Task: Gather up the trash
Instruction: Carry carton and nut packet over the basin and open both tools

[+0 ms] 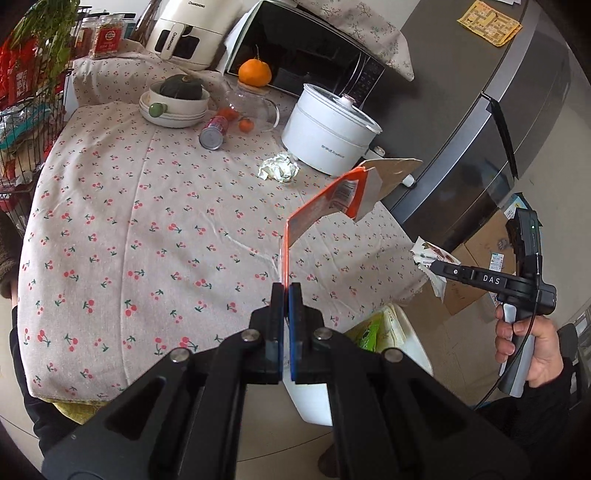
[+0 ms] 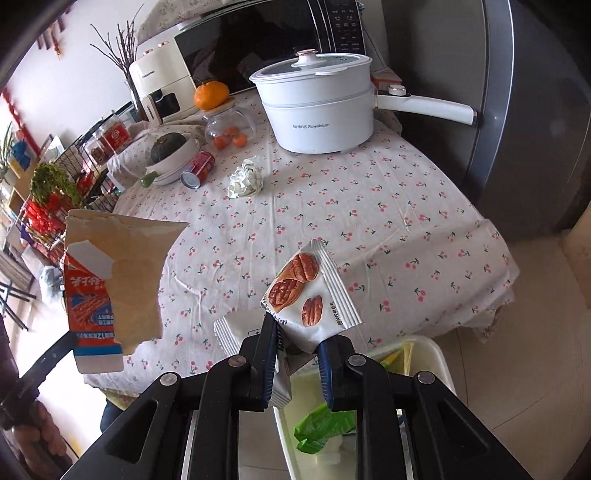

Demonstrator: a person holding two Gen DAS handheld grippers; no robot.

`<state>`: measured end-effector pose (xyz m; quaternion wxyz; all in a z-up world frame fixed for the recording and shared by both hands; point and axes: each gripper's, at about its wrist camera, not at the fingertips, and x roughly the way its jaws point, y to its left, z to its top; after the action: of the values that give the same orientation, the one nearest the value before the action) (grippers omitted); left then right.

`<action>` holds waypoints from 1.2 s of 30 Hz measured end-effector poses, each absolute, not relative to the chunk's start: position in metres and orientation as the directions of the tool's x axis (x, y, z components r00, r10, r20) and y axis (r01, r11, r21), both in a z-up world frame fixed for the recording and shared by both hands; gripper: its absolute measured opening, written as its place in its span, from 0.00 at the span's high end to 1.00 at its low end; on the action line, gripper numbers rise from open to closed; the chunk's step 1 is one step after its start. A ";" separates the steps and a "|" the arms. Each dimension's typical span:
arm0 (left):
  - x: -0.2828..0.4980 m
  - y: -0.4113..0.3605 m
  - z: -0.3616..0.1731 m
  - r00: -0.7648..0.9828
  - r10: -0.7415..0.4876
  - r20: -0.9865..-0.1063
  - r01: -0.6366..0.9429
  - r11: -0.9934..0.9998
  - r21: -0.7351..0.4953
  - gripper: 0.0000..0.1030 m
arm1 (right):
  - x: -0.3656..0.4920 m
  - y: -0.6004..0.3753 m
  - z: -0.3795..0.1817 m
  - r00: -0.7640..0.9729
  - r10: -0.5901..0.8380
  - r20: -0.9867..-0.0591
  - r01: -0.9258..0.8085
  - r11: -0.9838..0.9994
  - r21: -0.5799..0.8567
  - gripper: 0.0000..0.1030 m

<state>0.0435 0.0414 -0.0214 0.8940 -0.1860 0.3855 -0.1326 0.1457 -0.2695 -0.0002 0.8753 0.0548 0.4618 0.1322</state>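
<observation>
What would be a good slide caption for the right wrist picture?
Right claw carries a walnut snack wrapper over the white bin, with the torn orange carton held alongside.

White electric pot [image 2: 317, 110] on the worktop reads "Royalstar" (Chinese characters before it are too small to read). Cream air fryer [image 1: 184, 29] reads "CHANGHONG". The right claw [image 1: 436, 267] body reads "DAS". Torn orange carton [image 2: 92, 306] shows "12".
</observation>
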 end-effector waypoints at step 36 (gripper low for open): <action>0.047 -0.155 -0.090 0.332 -0.428 -0.841 0.357 0.882 -0.308 0.59 | 0.069 -0.401 -0.022 0.549 0.153 -0.822 -0.018 0.985 0.171 0.79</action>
<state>0.0474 -0.1545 -0.0904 0.8154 -0.0337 0.5254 -0.2405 0.0693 -0.4007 -0.0220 0.8771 0.0712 0.4725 0.0487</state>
